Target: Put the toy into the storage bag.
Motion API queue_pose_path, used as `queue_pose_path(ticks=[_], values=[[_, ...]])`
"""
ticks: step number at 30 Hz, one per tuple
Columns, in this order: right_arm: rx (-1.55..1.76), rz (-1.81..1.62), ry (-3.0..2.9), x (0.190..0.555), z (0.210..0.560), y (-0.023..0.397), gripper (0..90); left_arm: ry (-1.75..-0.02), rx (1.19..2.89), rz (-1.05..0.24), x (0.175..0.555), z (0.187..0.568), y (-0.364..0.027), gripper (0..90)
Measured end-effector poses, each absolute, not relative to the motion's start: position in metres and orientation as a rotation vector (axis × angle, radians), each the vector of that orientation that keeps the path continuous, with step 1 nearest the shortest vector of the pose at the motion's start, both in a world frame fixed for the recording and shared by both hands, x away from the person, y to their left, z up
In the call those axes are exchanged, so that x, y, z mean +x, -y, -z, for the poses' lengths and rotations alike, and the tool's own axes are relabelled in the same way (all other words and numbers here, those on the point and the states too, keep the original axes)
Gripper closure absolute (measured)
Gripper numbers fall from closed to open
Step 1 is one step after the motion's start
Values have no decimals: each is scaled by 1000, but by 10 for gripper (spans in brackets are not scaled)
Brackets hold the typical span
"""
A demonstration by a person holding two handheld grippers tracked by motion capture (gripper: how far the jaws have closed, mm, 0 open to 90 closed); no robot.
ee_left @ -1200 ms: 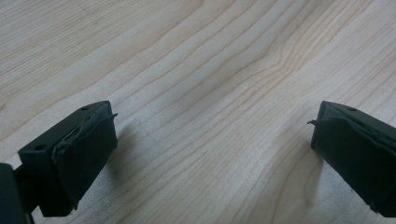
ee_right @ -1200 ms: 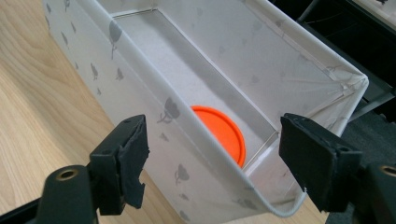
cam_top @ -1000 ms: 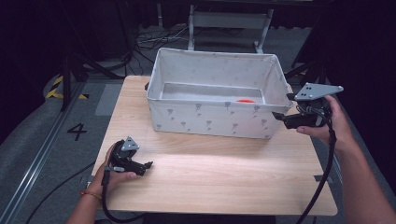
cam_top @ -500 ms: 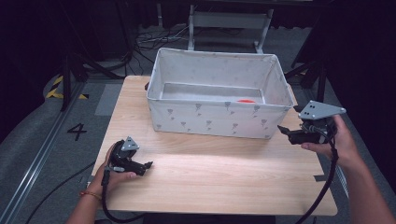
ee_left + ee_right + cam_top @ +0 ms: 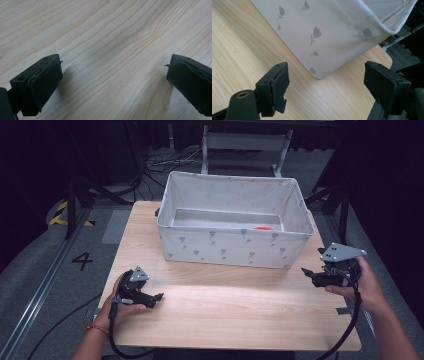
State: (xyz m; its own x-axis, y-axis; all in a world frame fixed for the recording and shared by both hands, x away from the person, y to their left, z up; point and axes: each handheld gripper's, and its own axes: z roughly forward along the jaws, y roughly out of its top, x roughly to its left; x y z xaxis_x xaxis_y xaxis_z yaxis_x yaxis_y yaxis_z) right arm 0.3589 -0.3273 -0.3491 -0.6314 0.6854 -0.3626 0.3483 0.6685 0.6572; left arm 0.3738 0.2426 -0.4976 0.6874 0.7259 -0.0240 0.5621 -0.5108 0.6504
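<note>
Fabric bin (image 5: 227, 245) with grey tulip print, pale woodgrain table (image 5: 235, 305)

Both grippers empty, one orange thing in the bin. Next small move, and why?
Probably rest the right gripper on the table, as the left gripper already lies. Both stand open with nothing between the jaws, the right one beside the bin's near right corner, outside it. The orange thing lies on the bin floor and no loose item shows on the table, so the work looks done.
</note>
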Motion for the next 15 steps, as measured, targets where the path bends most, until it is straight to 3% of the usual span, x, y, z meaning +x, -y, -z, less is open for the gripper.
queue_pose_path(ticks=[15], values=[[863,-644,-2336,354,402,341,208,-983,2256,-333,374,498,-243,6]])
